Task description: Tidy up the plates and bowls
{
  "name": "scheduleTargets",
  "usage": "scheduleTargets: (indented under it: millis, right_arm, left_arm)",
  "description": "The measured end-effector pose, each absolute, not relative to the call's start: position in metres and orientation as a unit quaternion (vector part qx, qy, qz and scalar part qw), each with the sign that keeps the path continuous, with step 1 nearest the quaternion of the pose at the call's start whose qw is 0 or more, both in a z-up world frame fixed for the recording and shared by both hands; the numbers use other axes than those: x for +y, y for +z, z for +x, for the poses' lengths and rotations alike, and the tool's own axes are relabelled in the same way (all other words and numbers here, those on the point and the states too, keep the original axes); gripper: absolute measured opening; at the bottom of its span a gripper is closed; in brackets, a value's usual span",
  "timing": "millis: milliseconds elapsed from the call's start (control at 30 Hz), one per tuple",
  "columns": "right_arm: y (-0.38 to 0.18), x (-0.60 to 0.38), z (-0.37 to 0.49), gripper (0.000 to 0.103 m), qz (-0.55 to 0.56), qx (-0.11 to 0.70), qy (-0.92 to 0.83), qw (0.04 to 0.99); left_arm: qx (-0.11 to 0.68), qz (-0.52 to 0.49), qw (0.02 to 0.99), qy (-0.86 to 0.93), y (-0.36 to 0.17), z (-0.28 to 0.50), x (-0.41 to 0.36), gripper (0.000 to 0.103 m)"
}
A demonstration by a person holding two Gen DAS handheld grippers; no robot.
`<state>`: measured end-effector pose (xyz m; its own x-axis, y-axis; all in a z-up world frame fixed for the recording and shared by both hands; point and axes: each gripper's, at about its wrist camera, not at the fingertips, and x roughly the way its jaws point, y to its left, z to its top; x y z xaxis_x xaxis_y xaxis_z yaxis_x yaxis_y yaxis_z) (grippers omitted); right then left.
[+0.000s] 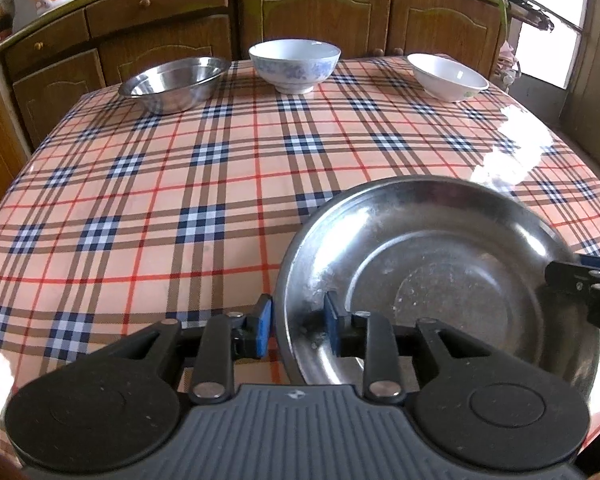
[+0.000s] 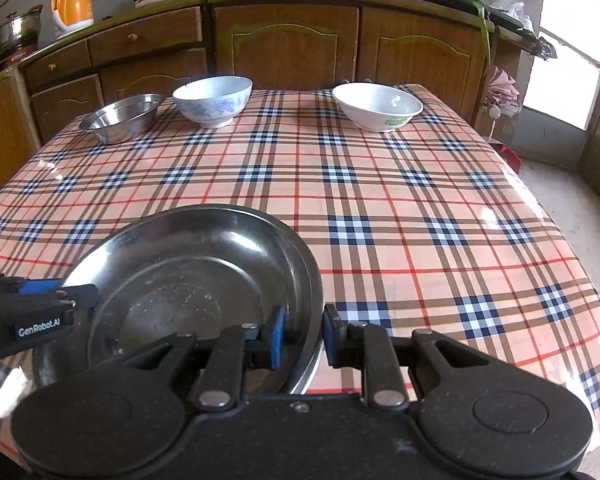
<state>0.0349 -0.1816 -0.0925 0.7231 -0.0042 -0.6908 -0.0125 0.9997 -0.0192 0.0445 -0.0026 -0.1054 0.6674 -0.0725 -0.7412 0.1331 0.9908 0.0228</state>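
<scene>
Left gripper (image 1: 298, 330) and right gripper (image 2: 303, 340) straddled steel plate (image 1: 440, 280) rim, pads slightly apart, unclamped.

I'm seeing three bowls: steel bowl (image 2: 120, 118), floral bowl (image 2: 212, 100), white bowl (image 2: 378, 106). One steel plate (image 2: 188, 276). Two grippers.

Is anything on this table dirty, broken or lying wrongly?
The steel plate at the near edge has whitish specks and smears inside, so it looks unwashed. The steel bowl, patterned bowl and white bowl at the far edge stand upright; nothing is spilled.
</scene>
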Motion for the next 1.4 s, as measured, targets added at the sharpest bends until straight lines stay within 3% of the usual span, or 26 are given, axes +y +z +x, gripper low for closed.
scheduleTargets:
  millis: [200,267,333,467,900,933,1000,1033,1233,1400]
  right_arm:
    - [-0.089,-0.185,0.034,0.037,-0.011,0.365,0.000,0.931]
    - [-0.089,-0.189,0.034,0.058,-0.006,0.362,-0.003,0.932]
    - [-0.090,-0.193,0.034,0.063,-0.001,0.362,-0.006,0.932]
    - [-0.097,-0.202,0.038,0.065,0.030,0.374,0.000,0.927]
    - [-0.118,-0.220,0.053,0.067,0.122,0.394,0.037,0.910]
    - [-0.118,-0.219,0.054,0.066,0.123,0.392,0.039,0.911]
    - [-0.119,-0.219,0.056,0.040,0.128,0.390,0.049,0.911]
    - [-0.119,-0.218,0.058,0.031,0.132,0.390,0.050,0.910]
    - [-0.116,-0.220,0.059,0.027,0.134,0.380,0.034,0.915]
    - [-0.103,-0.224,0.060,0.027,0.129,0.364,0.032,0.922]
  left_arm:
    - [0.399,0.020,0.915,-0.046,-0.102,0.045,0.006,0.033]
    - [0.397,0.017,0.916,-0.047,-0.101,0.046,0.007,0.044]
    - [0.391,0.018,0.919,-0.046,-0.099,0.045,0.008,0.052]
    - [0.389,0.021,0.920,-0.049,-0.100,0.047,0.009,0.071]
    - [0.417,0.033,0.905,-0.080,-0.116,0.068,-0.001,0.077]
    - [0.416,0.031,0.905,-0.084,-0.116,0.069,-0.001,0.075]
    - [0.416,0.027,0.904,-0.094,-0.116,0.071,-0.004,0.068]
    - [0.414,0.024,0.904,-0.102,-0.116,0.071,-0.006,0.058]
    - [0.425,0.016,0.899,-0.100,-0.114,0.073,-0.011,0.049]
    - [0.414,0.015,0.904,-0.100,-0.102,0.074,-0.016,0.049]
